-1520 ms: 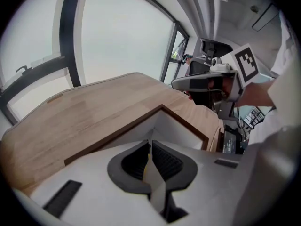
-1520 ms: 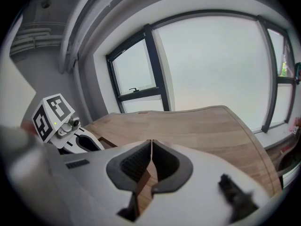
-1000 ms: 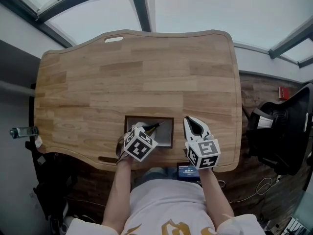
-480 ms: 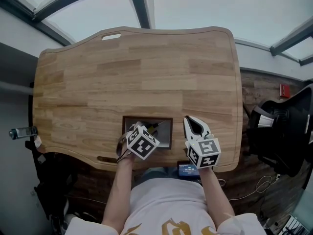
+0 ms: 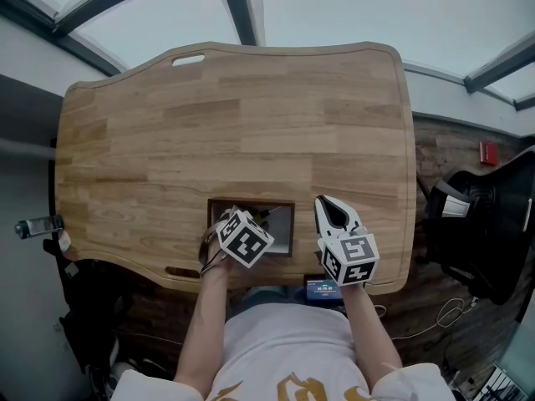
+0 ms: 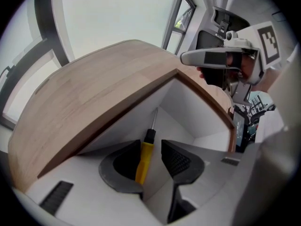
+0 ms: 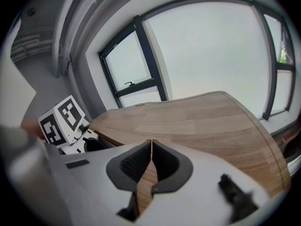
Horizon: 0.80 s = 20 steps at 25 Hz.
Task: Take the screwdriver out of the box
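A small brown-rimmed box (image 5: 251, 200) with white inner walls (image 6: 197, 107) sits in the wooden table (image 5: 234, 124) near its front edge. A screwdriver (image 6: 143, 161) with a yellow handle, black collar and thin metal shaft lies inside it; its tip (image 5: 269, 213) shows in the head view. My left gripper (image 6: 151, 147) points steeply down into the box. Its jaws have just been opening and now stand open, with the yellow handle between them beside the left pad (image 6: 123, 163). In the head view the left gripper (image 5: 234, 218) covers the box's left half. My right gripper (image 5: 326, 207) hovers right of the box, shut (image 7: 151, 142) and empty.
A small device with a lit screen (image 5: 322, 289) sits at the table's near edge, below the right gripper. A black chair (image 5: 485, 224) stands to the right of the table. A bottle (image 5: 38, 224) is off the left edge. Windows lie beyond the far edge.
The left gripper has sunk a little deeper into the box, its marker cube shifting slightly right. The right gripper has kept still.
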Each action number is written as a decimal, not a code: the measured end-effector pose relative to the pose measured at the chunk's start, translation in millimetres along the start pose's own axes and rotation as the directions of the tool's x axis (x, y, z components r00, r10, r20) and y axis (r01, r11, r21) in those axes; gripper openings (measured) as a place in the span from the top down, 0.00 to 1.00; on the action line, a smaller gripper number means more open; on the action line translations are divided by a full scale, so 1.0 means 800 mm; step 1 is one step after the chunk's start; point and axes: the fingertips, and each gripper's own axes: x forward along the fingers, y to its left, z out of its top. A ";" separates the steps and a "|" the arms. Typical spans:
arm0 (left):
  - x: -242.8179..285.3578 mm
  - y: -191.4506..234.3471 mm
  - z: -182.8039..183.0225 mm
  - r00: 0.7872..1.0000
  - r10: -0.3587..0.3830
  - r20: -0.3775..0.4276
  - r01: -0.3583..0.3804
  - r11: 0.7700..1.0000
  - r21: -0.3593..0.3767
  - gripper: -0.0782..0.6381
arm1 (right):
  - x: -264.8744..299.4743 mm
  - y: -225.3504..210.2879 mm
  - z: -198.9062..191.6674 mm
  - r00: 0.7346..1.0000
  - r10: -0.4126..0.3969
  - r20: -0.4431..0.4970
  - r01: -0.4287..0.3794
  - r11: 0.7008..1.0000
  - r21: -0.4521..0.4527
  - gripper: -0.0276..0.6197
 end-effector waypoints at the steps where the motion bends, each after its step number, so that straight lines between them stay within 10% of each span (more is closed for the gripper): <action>1: 0.000 0.000 0.000 1.000 -0.003 -0.009 0.003 1.000 0.001 0.69 | 0.000 0.000 0.000 1.000 -0.001 0.000 0.001 1.000 0.001 0.91; 20: 0.011 0.007 -0.007 0.992 0.025 -0.124 -0.032 0.998 -0.052 0.73 | 0.004 -0.011 -0.008 1.000 -0.019 -0.016 0.020 1.000 0.008 0.91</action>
